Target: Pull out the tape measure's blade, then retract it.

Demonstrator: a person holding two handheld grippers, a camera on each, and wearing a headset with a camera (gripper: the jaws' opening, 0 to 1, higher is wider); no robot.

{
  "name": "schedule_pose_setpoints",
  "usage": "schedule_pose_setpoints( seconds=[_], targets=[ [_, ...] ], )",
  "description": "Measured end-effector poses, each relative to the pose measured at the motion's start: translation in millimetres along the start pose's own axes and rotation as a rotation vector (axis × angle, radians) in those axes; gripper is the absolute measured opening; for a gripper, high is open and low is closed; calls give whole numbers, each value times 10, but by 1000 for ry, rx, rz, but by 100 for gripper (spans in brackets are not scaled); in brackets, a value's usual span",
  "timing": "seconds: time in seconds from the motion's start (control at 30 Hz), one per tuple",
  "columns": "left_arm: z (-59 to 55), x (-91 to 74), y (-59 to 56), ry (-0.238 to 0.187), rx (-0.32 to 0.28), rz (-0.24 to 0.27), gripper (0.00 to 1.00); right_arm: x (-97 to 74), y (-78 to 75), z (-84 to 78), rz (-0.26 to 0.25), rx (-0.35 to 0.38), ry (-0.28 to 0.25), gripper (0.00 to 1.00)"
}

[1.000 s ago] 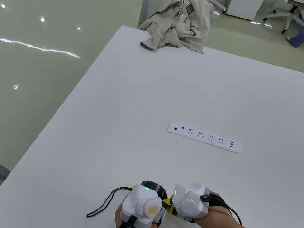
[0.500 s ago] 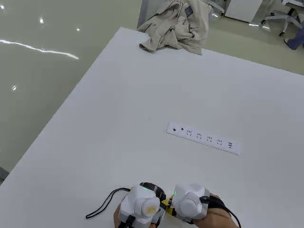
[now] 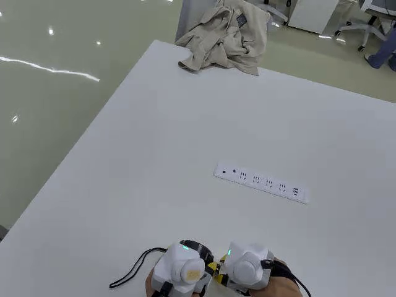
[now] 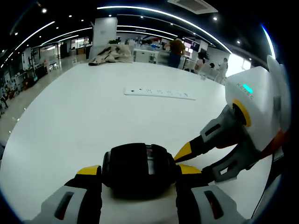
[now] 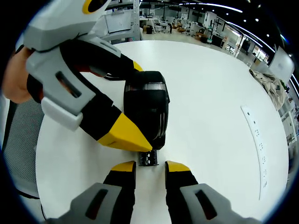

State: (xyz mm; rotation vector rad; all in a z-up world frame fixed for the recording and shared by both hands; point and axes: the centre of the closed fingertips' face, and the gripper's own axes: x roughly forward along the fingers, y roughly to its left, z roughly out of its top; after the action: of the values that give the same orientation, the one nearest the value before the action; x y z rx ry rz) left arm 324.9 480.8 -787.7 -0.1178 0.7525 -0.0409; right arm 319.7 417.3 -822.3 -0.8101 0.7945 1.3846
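Observation:
The black tape measure sits on the white table, and my left gripper is shut on its case from both sides. In the right gripper view the case stands just ahead, with the left gripper reaching in from the left. The blade's end hook pokes out of the case, with no blade drawn out. My right gripper has its yellow tips either side of the hook, with a small gap at each side. In the head view both grippers meet at the near edge, and a black lanyard trails left.
A white power strip lies mid-table, ahead of the grippers. A beige jacket is heaped at the far edge. The table's left edge drops to a shiny floor. Office chairs and people stand far behind.
The head camera has tilted a little, which shifts the whole picture. Both grippers and the tape measure hold the same place at the near edge.

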Motion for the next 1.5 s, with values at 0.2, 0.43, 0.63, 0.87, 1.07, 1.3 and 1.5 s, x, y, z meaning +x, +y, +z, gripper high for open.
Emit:
schedule_pose_setpoints(
  seconds=[0.2,0.43,0.63,0.87,1.07,1.3,1.5],
  targets=[
    [-6,-12,-2,5,3,-2,65,-42,8,32,-11,52,-22,27],
    [0,-83,15,5,13,-1,67,-104,42,43,-31,97,-45,28],
    [-36,-142,27,12,29,-1,69,-168,112,70,-52,145,-74,29],
    [-69,-213,23,17,58,-14,74,-245,175,83,-87,196,-105,31],
    [-99,-278,19,17,89,-21,75,-334,217,80,-121,254,-133,33],
    [-172,-385,87,22,104,-19,75,-444,271,35,-165,332,-173,36],
    [-233,-457,189,31,116,-16,76,-518,362,43,-196,367,-195,39]
  ],
)
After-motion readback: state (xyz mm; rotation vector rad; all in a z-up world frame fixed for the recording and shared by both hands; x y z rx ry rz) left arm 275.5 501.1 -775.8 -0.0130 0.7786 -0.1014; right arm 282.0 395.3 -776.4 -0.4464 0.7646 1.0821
